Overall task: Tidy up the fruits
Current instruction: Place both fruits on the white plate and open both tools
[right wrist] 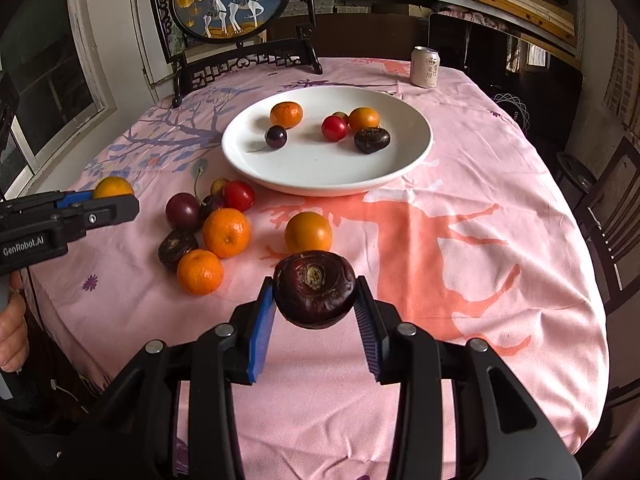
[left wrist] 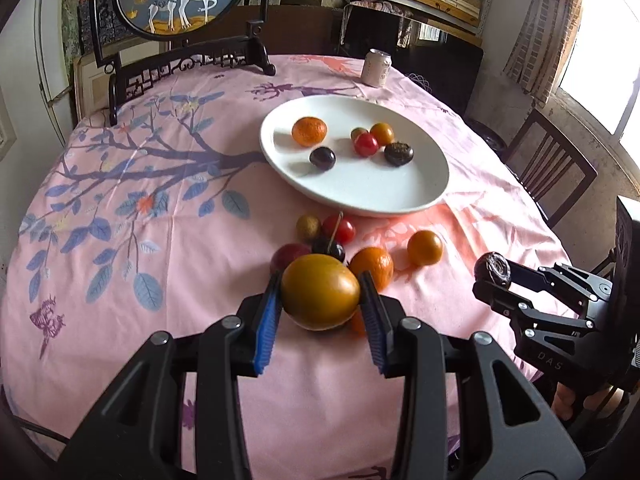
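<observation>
Pink tablecloth (right wrist: 480, 184), white plate (right wrist: 404, 168) beyond. Left gripper (left wrist: 320, 300) clamps yellow-orange fruit (left wrist: 320, 292) between blue pads; right gripper (right wrist: 316, 300) pinches dark water chestnut (right wrist: 315, 294) at fingertips.

Six fruits (right wrist: 330, 128) on white plate (right wrist: 416, 152); loose cluster (right wrist: 208, 224) on cloth before it.

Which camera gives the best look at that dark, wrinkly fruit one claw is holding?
The right wrist view: the dark fruit fills the middle, clamped in the right gripper. The left wrist view shows it small, at the right edge.
</observation>
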